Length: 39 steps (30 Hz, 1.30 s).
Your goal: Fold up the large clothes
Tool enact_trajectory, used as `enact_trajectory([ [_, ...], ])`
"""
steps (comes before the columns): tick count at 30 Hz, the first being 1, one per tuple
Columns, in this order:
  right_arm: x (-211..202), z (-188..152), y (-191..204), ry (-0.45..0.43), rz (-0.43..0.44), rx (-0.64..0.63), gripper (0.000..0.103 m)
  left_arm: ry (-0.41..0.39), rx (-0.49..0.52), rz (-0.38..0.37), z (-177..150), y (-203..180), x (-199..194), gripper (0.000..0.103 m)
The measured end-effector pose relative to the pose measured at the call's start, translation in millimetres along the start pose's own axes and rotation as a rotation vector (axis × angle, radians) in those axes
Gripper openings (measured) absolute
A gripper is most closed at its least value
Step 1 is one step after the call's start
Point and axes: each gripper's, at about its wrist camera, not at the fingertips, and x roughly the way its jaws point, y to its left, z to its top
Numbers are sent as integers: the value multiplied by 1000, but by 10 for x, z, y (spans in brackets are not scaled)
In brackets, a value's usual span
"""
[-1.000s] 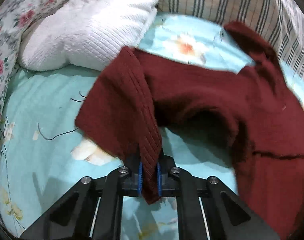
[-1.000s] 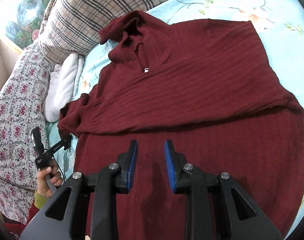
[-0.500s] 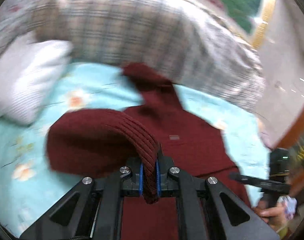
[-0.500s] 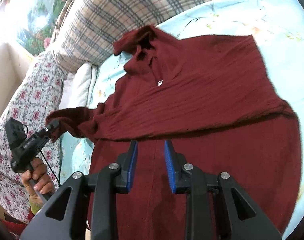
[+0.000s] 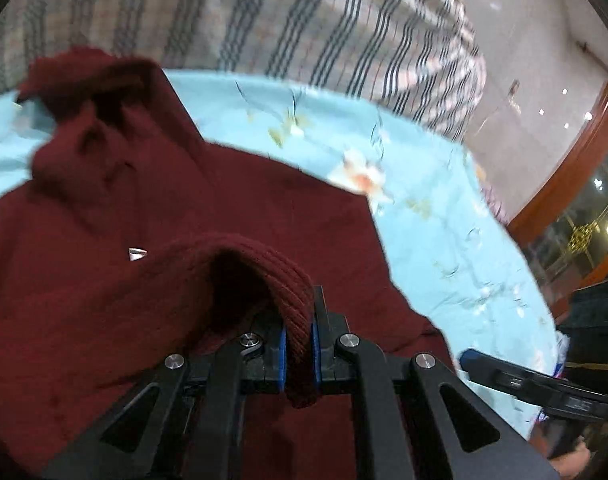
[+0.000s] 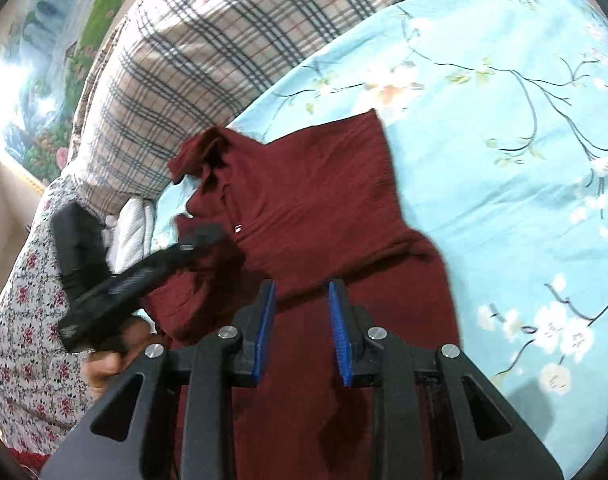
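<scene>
A dark red knitted sweater point(image 5: 104, 240) point(image 6: 323, 208) lies spread on the light blue flowered bed sheet point(image 5: 443, 220) point(image 6: 503, 140), collar towards the pillows. My left gripper point(image 5: 298, 354) is shut on the ribbed cuff of its sleeve point(image 5: 292, 300), which arches up over the sweater's body. In the right wrist view the left gripper point(image 6: 200, 240) hovers over the sweater's left side, held by a hand point(image 6: 112, 360). My right gripper point(image 6: 302, 328) hangs open above the lower body of the sweater with nothing between its blue pads.
A plaid pillow point(image 5: 304, 20) point(image 6: 192, 68) lies along the head of the bed. A white knitted garment point(image 6: 132, 232) and flowered bedding point(image 6: 28, 320) are at the left. A wall and a wooden door frame point(image 5: 563, 168) stand beyond the bed's right edge.
My left gripper has swept the sleeve from the bed's left side, across and over the sweater's body. The right gripper shifted a little; its jaws stay as before.
</scene>
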Motion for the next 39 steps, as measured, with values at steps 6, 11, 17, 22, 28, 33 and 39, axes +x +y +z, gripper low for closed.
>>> enact_trajectory([
  [6, 69, 88, -90, -7, -4, 15, 28, 86, 23, 1, -11, -54, 460, 17],
  [11, 261, 147, -81, 19, 4, 17, 37, 59, 29, -12, -189, -1, 145, 47],
  [17, 599, 208, 95, 73, 18, -31, 44, -27, -13, 104, -653, 468, -698, 50],
  [22, 910, 376, 256, 79, -40, -116, 44, -107, -171, 376, -970, 1295, -1329, 51],
  [28, 1315, 626, 218, 95, -143, -163, 51, -71, -275, 480, -1136, 1977, -1398, 51],
  [33, 1541, 643, 281, 157, -125, -175, 4, -60, -293, 489, -1117, 2134, -1216, 50],
  [39, 673, 848, 434, -64, 24, -107, 3, -80, -285, 536, -1026, 2143, -1096, 48],
])
